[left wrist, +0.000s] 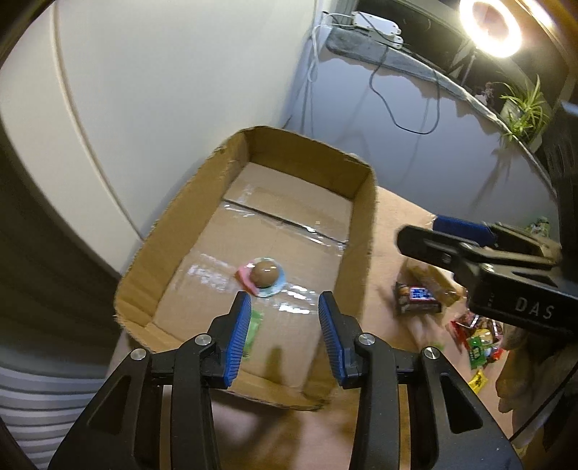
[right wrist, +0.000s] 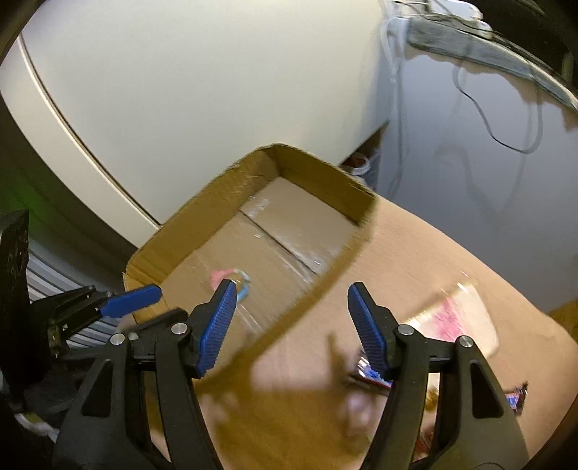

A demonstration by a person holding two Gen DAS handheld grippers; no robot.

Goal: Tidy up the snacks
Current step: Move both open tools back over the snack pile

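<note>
An open cardboard box (left wrist: 361, 231) stands on the brown surface and also shows in the right wrist view (right wrist: 202, 213). In it lie a round brown snack in a blue and pink wrapper (left wrist: 264, 275) and a green packet (left wrist: 253, 330). My left gripper (left wrist: 285, 307) is open and empty above the box's near end. My right gripper (right wrist: 290, 293) is open and empty, above the box's right wall; from the left wrist view it is to the right (left wrist: 448, 235). Loose snacks lie right of the box: a dark bar (left wrist: 417, 296) and red and green packets (left wrist: 477, 340).
A white curved wall stands behind the box. A pink and white packet (right wrist: 455, 318) and a dark bar (right wrist: 513, 397) lie on the surface near my right gripper. Cables (left wrist: 393, 108), a ring light (left wrist: 491, 25) and a plant (left wrist: 523, 108) are at the back right.
</note>
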